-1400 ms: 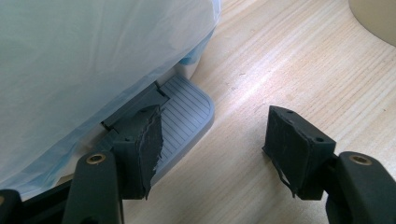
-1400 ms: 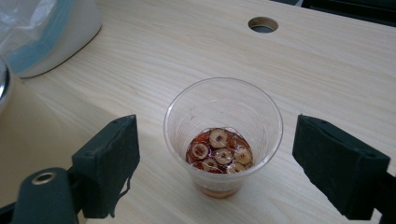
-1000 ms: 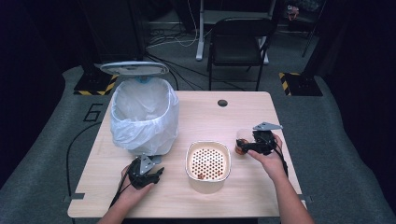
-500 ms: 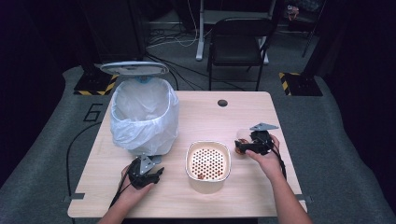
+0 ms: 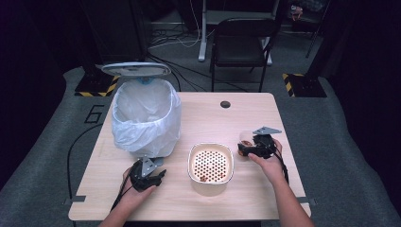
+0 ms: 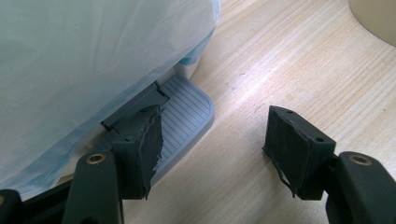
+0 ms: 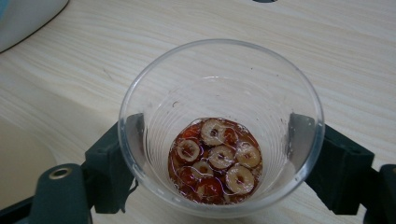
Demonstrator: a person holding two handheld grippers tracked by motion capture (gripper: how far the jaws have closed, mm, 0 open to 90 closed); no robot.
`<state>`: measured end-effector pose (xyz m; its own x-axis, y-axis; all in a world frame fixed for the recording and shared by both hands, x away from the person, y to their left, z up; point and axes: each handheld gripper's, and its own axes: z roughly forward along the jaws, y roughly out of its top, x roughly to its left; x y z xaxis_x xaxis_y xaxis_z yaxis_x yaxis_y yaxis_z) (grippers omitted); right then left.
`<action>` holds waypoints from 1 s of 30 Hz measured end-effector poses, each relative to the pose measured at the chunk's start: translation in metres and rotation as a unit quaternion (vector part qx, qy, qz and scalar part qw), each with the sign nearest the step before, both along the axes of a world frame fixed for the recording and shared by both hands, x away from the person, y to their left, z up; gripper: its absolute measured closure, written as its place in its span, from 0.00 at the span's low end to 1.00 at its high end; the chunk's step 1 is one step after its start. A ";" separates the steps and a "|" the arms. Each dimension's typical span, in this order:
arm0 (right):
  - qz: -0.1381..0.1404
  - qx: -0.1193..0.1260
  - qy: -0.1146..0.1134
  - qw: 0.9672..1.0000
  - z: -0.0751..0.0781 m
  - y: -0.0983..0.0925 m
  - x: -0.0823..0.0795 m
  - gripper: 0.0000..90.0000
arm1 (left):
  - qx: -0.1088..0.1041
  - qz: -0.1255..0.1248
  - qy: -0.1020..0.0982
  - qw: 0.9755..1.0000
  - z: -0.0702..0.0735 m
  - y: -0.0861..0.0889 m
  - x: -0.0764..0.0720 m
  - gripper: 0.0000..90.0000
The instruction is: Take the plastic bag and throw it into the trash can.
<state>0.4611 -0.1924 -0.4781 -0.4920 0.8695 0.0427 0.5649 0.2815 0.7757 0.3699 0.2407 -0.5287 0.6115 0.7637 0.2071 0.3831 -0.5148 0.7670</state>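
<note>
The one thing I can read is a large white "6" [image 5: 96,114] painted on the grey floor mat [image 5: 56,142], at the middle left of the high view, just left of my surface. The yellow-and-black hazard stripes [image 5: 109,88] beyond it carry no writing.

Two handheld claws, black-bodied. Left claw [image 5: 158,176]: grey three-cornered plate on top, dark cable trailing back along the forearm. Right claw [image 5: 242,149]: same grey plate, black cable running down past the wrist. Jaws matte black, blocky, with worn dark pads fraying at the edges; brass-coloured rivets at the jaw arms. Forearms bare, no sleeves in sight.
</note>
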 end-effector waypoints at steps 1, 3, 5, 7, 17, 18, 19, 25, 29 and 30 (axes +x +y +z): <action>0.001 0.001 -0.001 1.000 -0.001 0.000 0.000 0.23 | 0.000 0.000 0.000 1.000 0.000 0.000 0.000 0.41; 0.001 0.000 0.000 1.000 -0.003 0.000 0.001 0.24 | 0.000 0.000 0.000 1.000 0.000 0.000 0.000 0.41; 0.000 -0.002 0.001 1.000 -0.003 0.001 0.001 0.24 | 0.000 0.000 0.000 1.000 0.000 0.000 0.000 0.41; -0.001 -0.003 0.004 1.000 -0.004 0.001 0.002 0.25 | -0.001 0.001 0.000 1.000 0.000 0.000 0.000 0.41; 0.014 -0.004 -0.016 1.000 -0.005 0.004 0.006 0.35 | 0.000 0.000 0.000 1.000 0.000 0.000 0.000 0.41; 0.014 -0.005 -0.015 1.000 -0.005 0.004 0.005 0.36 | -0.001 0.002 0.000 1.000 0.000 0.000 0.000 0.41; 0.015 -0.007 -0.018 1.000 -0.005 0.004 0.006 0.37 | 0.000 0.001 0.000 1.000 0.000 0.000 0.000 0.41; 0.020 -0.014 -0.018 1.000 -0.004 0.005 0.005 0.43 | -0.001 0.002 0.000 1.000 0.000 0.000 0.000 0.41; 0.021 -0.018 -0.020 0.999 -0.003 0.004 0.004 0.46 | -0.001 0.002 0.000 1.000 0.000 0.000 0.000 0.41; 0.022 -0.018 -0.021 0.999 -0.002 0.004 0.003 0.46 | -0.001 0.001 0.000 1.000 0.000 0.000 0.000 0.41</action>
